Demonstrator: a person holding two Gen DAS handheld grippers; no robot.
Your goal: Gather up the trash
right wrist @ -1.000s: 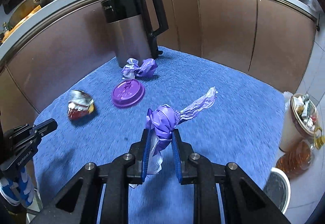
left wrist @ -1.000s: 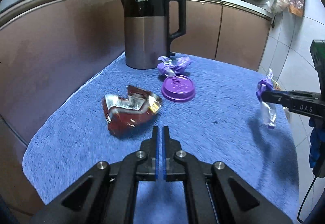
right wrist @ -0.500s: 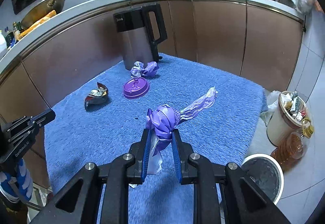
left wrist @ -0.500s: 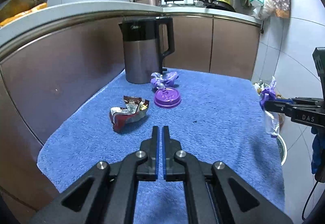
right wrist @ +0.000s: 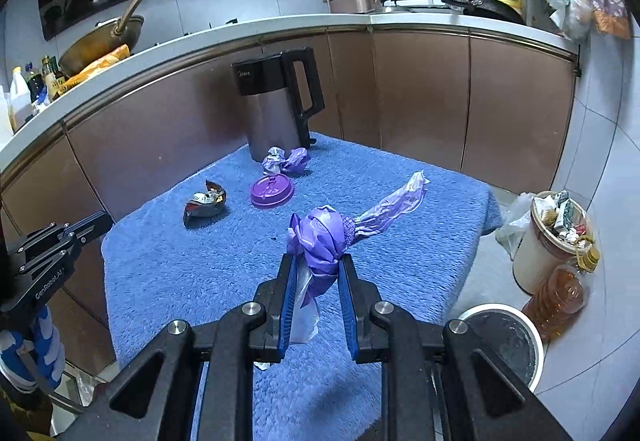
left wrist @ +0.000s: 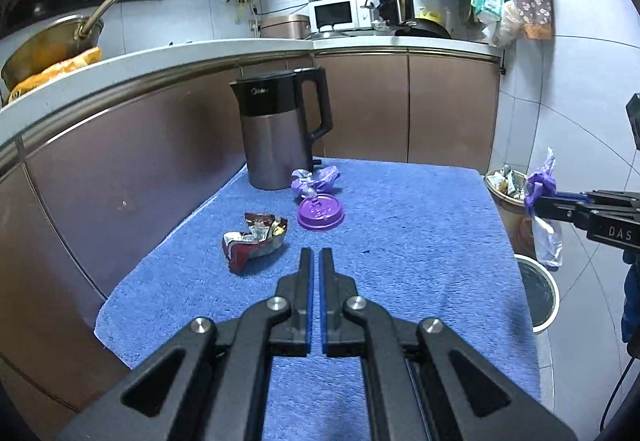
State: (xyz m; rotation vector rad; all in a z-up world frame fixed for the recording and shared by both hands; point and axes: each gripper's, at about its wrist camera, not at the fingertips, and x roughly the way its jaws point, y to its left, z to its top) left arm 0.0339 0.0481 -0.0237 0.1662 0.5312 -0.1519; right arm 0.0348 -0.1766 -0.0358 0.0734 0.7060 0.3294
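My right gripper [right wrist: 318,263] is shut on a knotted purple plastic bag [right wrist: 322,241] and holds it above the blue towel's right part; it also shows in the left wrist view [left wrist: 541,189]. My left gripper [left wrist: 316,255] is shut and empty, high above the towel's near side. On the blue towel [left wrist: 400,241] lie a red foil snack wrapper [left wrist: 256,241], a purple cup lid [left wrist: 321,213] and a crumpled purple wrapper [left wrist: 316,181]. They also show in the right wrist view: the foil wrapper [right wrist: 205,203], the lid [right wrist: 272,191], the crumpled wrapper [right wrist: 286,161].
A steel and black kettle [left wrist: 280,137] stands at the towel's far edge. On the floor to the right are a white bin [right wrist: 508,341], a full trash pail [right wrist: 554,241] and an oil bottle [right wrist: 564,293]. Brown cabinets [left wrist: 120,169] surround the table.
Both grippers have risen and pulled back from the table, so more of the kitchen shows. The right gripper has kept the purple bag and moved toward the towel's right edge.
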